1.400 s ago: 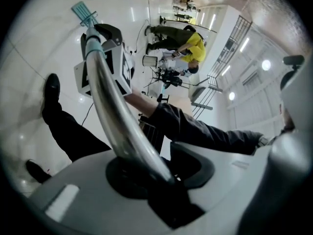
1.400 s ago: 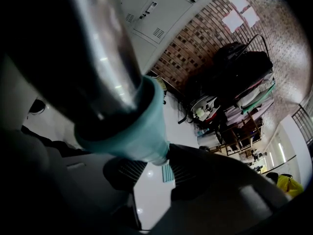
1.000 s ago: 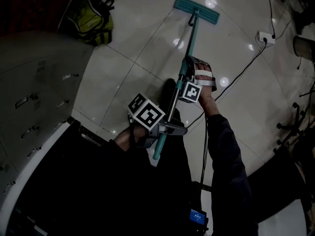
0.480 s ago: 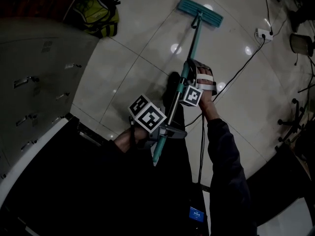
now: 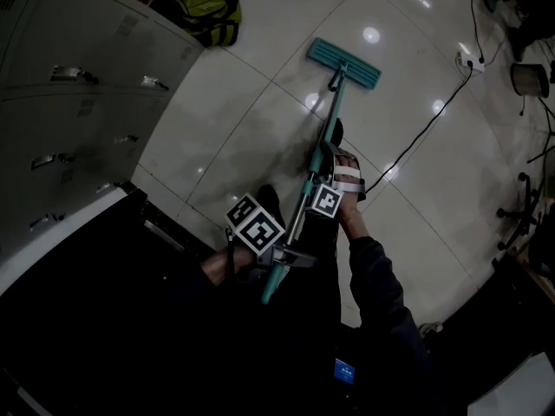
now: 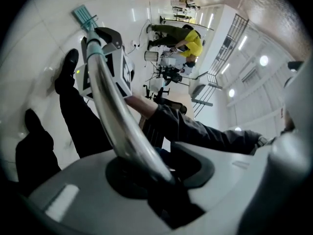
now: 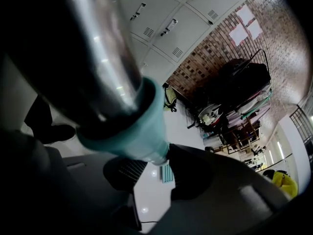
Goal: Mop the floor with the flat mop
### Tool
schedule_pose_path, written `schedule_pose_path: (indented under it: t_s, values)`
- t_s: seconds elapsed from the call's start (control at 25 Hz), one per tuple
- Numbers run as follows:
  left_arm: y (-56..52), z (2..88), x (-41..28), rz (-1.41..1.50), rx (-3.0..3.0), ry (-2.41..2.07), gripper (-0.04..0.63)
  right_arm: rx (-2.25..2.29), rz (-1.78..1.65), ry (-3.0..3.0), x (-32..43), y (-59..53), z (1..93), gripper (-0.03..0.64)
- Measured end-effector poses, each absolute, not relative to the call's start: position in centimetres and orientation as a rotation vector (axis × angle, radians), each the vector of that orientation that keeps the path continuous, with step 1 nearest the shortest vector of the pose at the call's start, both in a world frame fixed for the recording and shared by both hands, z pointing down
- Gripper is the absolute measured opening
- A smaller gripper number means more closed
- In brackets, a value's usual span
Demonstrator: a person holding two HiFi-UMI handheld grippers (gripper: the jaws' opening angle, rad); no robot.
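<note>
The head view looks steeply down from high above the glossy white tiled floor. The left gripper view sits tight against the shiny metal mop pole, facing down along it. The right gripper view, equally close, looks past the teal plastic pole collar toward grey metal lockers. All three share the teal flat mop head.

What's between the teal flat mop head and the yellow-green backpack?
Head view: only bare glossy white floor tiles between teal flat mop head and yellow-green backpack.
</note>
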State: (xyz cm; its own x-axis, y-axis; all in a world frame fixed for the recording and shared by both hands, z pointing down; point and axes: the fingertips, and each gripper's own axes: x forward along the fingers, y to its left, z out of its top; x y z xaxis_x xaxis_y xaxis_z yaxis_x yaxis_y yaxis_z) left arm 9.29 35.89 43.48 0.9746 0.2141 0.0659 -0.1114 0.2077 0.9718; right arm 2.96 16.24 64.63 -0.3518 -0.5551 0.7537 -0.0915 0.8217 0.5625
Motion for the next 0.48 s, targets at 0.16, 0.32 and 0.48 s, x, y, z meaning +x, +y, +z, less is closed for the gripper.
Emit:
schedule_pose_path:
  t_s: [0.16,0.32,0.48]
  values:
    - [39.7,43.5,8.7,0.221,1.333,0.096,0.153,0.466,-0.522,-1.898,2.1,20.2,64.9,0.143]
    - [41.0,44.0,8.8,0.236,1.340,0.088,0.152,0.454,-0.534,-1.889,2.2,21.4,65.3,0.143]
    - [39.5,44.5,8.8,0.231,1.340,0.084,0.152,0.461,-0.526,-1.883,2.5,20.0,65.9,0.143]
